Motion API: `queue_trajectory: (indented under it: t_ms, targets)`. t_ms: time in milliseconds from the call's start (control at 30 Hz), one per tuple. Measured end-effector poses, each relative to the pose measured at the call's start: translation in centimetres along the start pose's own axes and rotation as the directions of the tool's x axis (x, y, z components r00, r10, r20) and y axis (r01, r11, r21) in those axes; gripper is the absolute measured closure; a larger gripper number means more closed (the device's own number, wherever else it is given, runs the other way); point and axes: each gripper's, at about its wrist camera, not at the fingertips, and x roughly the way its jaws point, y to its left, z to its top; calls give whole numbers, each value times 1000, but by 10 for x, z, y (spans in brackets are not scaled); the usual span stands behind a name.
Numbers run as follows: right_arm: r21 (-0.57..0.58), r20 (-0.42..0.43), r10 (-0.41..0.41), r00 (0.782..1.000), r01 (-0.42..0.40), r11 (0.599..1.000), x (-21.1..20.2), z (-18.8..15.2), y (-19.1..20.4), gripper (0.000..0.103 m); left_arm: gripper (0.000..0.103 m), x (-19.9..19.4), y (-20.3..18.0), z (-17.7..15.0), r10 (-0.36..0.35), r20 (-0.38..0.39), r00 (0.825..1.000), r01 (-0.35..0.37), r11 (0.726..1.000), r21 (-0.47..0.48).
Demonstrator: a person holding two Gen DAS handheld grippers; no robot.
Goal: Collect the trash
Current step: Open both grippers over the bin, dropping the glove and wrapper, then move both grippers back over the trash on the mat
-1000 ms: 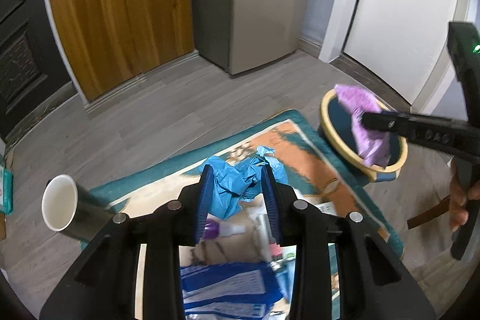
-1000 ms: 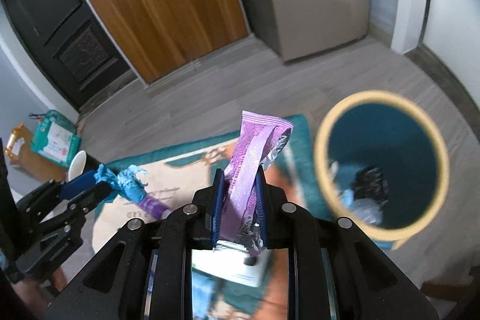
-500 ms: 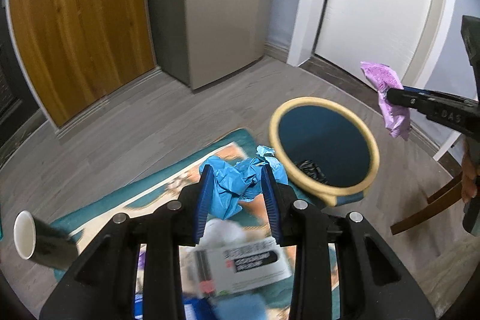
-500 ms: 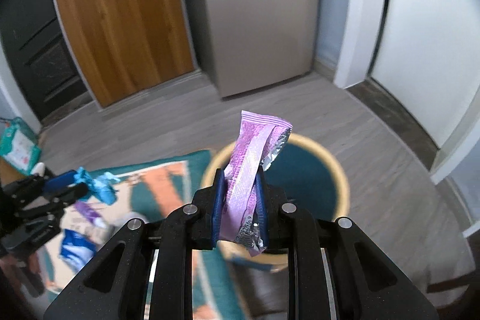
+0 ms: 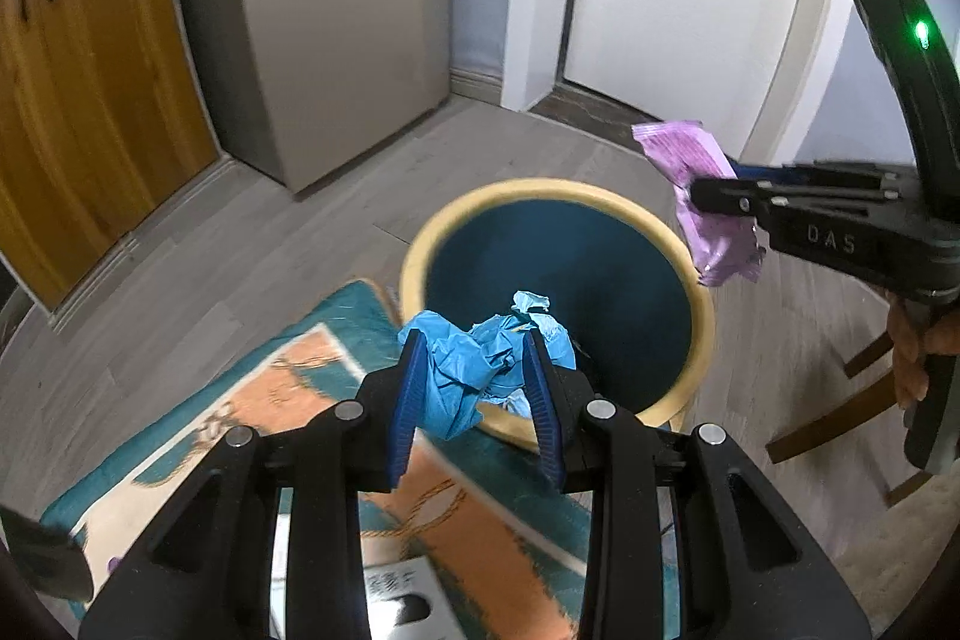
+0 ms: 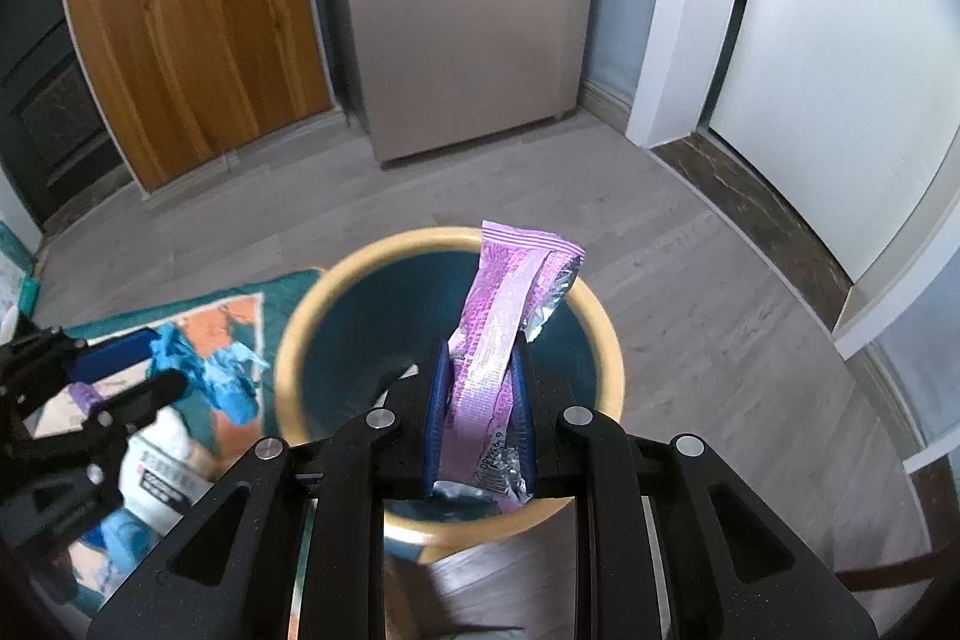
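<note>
The left wrist view shows the person's right hand (image 5: 918,346) on the handle; the right wrist view shows white packets (image 6: 162,466) on the rug (image 6: 234,316). The left gripper (image 5: 477,394) pinches a crumpled blue wad (image 5: 474,370) at the bin's (image 5: 420,244) near rim. The right gripper (image 6: 478,412) pinches a shiny purple wrapper (image 6: 498,334) over the bin's open mouth.

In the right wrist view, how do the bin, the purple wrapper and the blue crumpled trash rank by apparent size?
1. Bin, largest.
2. Purple wrapper, though it is nearer the camera, so enlarged.
3. Blue trash, smallest.
</note>
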Motion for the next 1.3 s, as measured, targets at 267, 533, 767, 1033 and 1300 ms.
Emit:
queue_trajectory:
  t_ms: [267, 533, 767, 1033, 1300]
  targets:
    - [50, -22, 43, 999, -42, 998, 21, 3, -7, 82, 70, 38, -15, 4, -9, -11, 1000, 9, 1000, -9]
    - [34, -28, 56, 998, -55, 998, 31, 3, 2, 61, 45, 41, -11, 3, -21, -1, 1000, 21, 999, -32]
    - [59, 10, 40, 999, -41, 997, 21, 7, 0, 41, 40, 28, -6, 2, -4, 7, 1000, 4, 999, -33]
    - [48, 77, -7, 997, 3, 999, 0, 5, 8, 8, 20, 1, 7, -4, 35, 44, 998, -34, 999, -27]
    - [76, 117, -12, 993, 3, 997, -30, 0, 19, 5, 11, -43, 21, -15, 90, 84, 992, -87, 995, -41]
